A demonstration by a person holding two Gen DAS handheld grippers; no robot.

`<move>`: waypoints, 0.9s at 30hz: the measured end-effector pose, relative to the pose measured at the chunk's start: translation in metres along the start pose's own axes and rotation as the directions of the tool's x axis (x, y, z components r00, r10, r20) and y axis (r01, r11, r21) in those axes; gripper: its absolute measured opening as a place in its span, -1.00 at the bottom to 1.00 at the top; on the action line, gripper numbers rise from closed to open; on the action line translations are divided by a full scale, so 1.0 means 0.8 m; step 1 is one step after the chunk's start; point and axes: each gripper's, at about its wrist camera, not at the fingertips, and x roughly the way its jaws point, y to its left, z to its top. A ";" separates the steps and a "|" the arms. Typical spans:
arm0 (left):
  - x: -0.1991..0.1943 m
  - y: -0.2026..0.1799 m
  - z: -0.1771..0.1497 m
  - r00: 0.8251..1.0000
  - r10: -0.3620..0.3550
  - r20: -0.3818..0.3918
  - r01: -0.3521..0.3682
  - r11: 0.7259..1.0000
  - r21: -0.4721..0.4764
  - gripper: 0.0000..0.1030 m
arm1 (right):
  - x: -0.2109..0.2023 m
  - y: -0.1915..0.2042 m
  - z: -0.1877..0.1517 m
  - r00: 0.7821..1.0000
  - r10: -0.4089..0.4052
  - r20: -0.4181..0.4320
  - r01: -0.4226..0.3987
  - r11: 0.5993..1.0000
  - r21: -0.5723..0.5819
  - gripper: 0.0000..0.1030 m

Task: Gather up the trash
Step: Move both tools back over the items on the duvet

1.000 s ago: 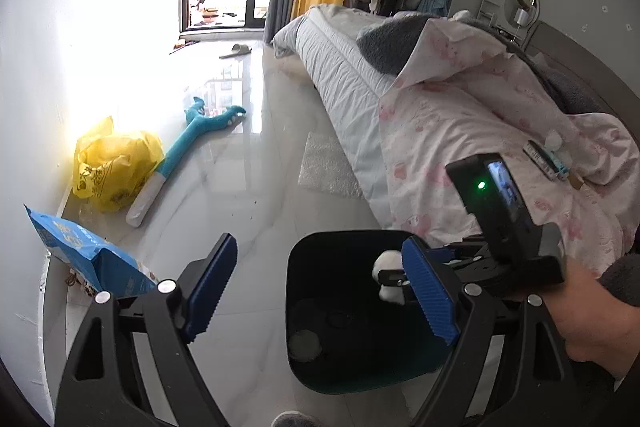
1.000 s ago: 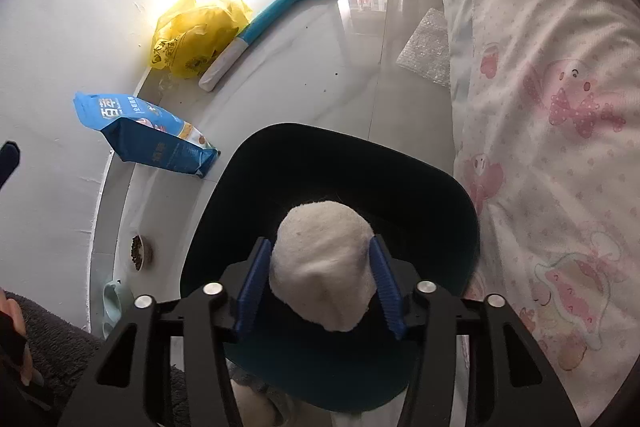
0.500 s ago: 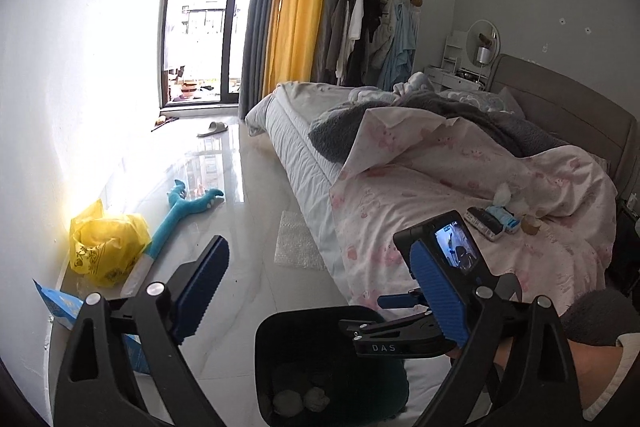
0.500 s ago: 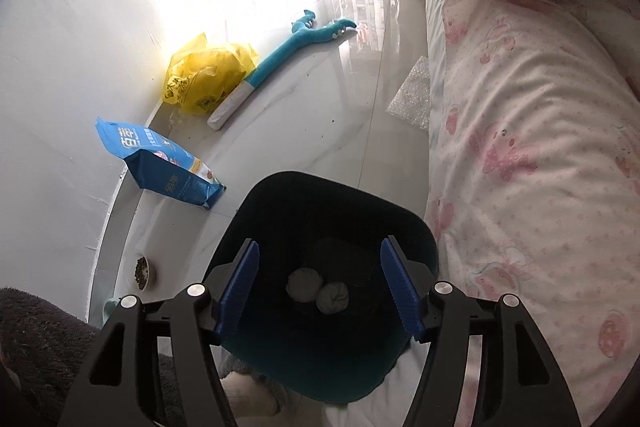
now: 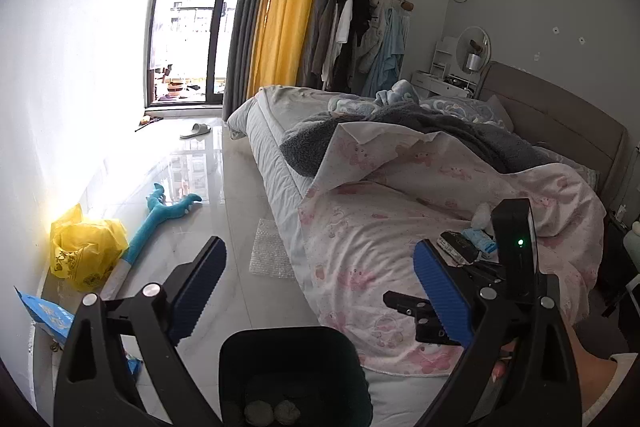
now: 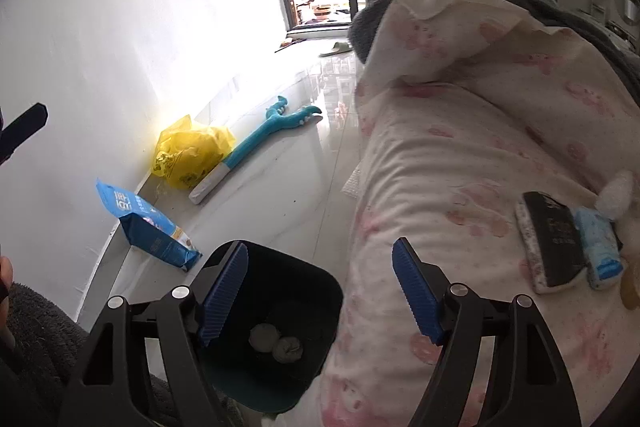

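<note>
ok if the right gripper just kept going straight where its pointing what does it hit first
Most likely the pink patterned quilt near the bed's edge. The open right gripper points between the trash bin and the bed, and the quilt fills that line. Depth is unclear through the fisheye.

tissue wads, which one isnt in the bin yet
The white wad lying on the pink bedspread beside the blue packet; the other two wads already sit inside the black bin.
</note>
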 end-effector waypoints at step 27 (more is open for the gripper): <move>0.124 -0.116 -0.017 0.988 -0.114 -0.104 0.116 0.993 0.014 0.89 | -0.079 -0.176 0.001 0.990 -0.116 0.078 0.118 0.993 -0.009 0.61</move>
